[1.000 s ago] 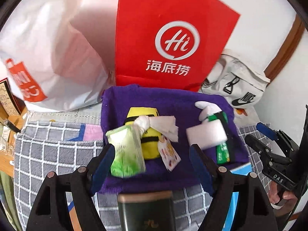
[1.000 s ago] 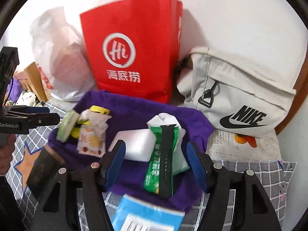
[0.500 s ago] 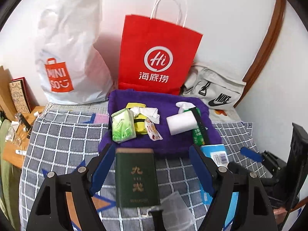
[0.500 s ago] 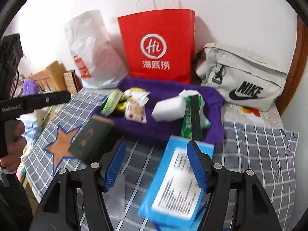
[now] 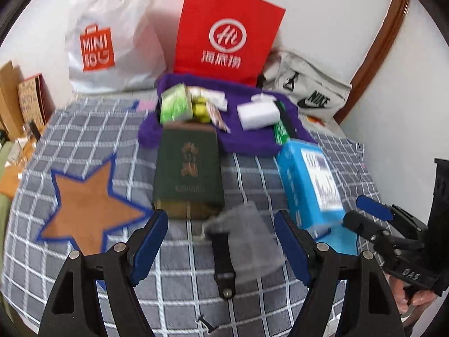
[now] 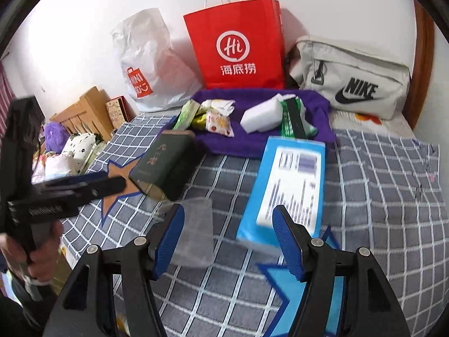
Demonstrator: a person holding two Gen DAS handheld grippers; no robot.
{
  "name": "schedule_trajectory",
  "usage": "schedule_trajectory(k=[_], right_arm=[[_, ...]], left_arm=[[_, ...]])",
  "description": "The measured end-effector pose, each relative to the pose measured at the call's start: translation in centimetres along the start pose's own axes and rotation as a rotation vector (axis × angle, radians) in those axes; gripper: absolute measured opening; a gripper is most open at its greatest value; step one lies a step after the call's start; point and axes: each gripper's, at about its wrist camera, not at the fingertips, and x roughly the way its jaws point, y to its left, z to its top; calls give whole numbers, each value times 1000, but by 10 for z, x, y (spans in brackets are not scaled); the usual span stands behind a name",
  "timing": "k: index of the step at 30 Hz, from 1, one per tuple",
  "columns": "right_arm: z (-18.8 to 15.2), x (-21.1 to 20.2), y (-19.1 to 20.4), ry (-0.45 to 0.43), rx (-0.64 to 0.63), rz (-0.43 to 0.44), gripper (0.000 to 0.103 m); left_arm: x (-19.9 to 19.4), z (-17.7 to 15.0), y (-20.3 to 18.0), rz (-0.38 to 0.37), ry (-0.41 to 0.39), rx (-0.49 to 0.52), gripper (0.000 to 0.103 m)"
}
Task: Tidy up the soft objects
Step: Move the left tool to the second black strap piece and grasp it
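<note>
A purple towel lies at the far side of the checked bed cover, bearing a green tissue pack, a white sponge, a green sachet and small packets. A dark green box and a blue pack lie nearer. A clear plastic bag with a black strap lies just ahead. My left gripper is open and empty above it. My right gripper is open and empty near the blue pack.
A red paper bag, a white Miniso bag and a grey Nike bag stand against the wall. Wooden furniture and clutter lie left of the bed.
Both grippers have pulled back from the purple towel toward the near side of the bed. The green box, blue pack and clear bag have come into view. Both stay open.
</note>
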Motion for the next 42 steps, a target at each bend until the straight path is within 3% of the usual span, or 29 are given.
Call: schedule_trajectory(k=[9,13,19,22,24,30,36,38,42], right_arm=[[-44,-5,6,-15,-21,31,66],[-51,-5,7,-21,-25,24,66],[-57,-1,5,-25,-41,2,66],[-61,2,3,-18,-32,16,65],[-63,4,2,-11,-32,17,65],[-65,6,-3,-8,-17,25,66],[-68,13,-1,15,-18,40,66],[-69,16,2,24,-24,49,65],[-71,26,11,53,-37,64,66]], left_arm=[[34,-48,-7,14,50,39,69],[53,-56,-8,18,100,36,55],[67,-58,-12,35,108,60,39],[72,-60,-20,104,101,106,23],[73,-62,-23,128,96,133,21],[69,-61,-11,90,108,89,21],[77,-58,-19,114,70,132,27],[77,-57,-19,135,63,141,20],[68,-57,-9,120,69,121,20]])
